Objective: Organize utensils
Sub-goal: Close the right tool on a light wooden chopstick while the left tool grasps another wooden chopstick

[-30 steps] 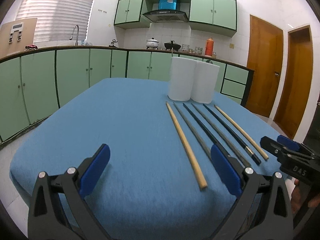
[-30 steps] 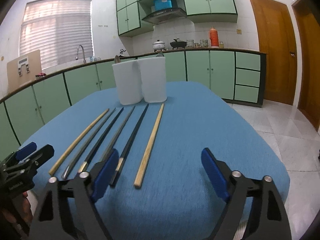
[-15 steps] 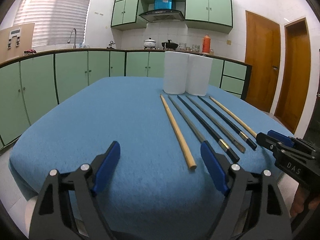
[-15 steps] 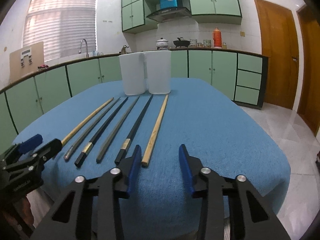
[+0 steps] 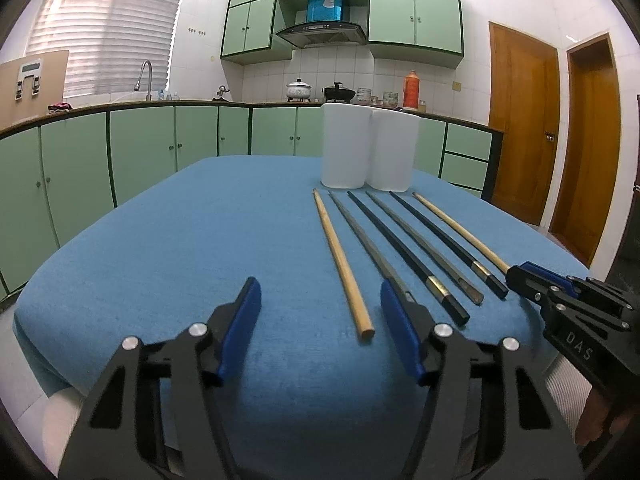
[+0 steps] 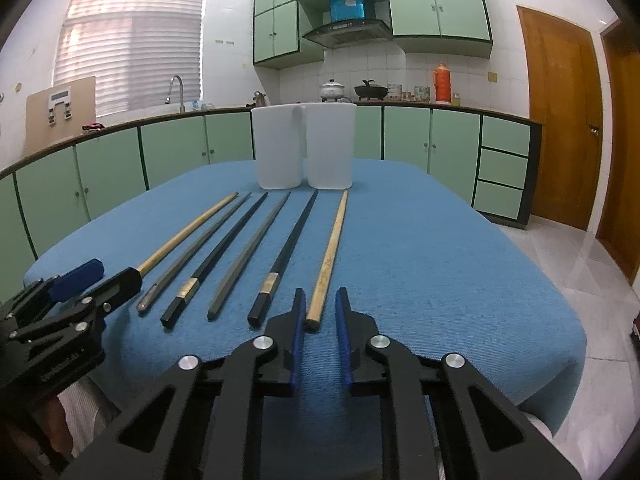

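Here we hold our left gripper (image 5: 320, 312) with its blue-padded jaws spread wide above the near edge of the blue cloth-covered table (image 5: 224, 240), grasping nothing, while our right gripper (image 6: 320, 316) has its jaws narrowed to a slim gap (nothing between them) just short of the butt of the rightmost pale wooden chopstick (image 6: 330, 256). Six long chopsticks (image 6: 256, 248) lie side by side, fanned across the cloth: two wooden, two black with gold bands, two grey metal. Beyond their tips stand two white translucent plastic containers (image 6: 304, 148), touching each other.
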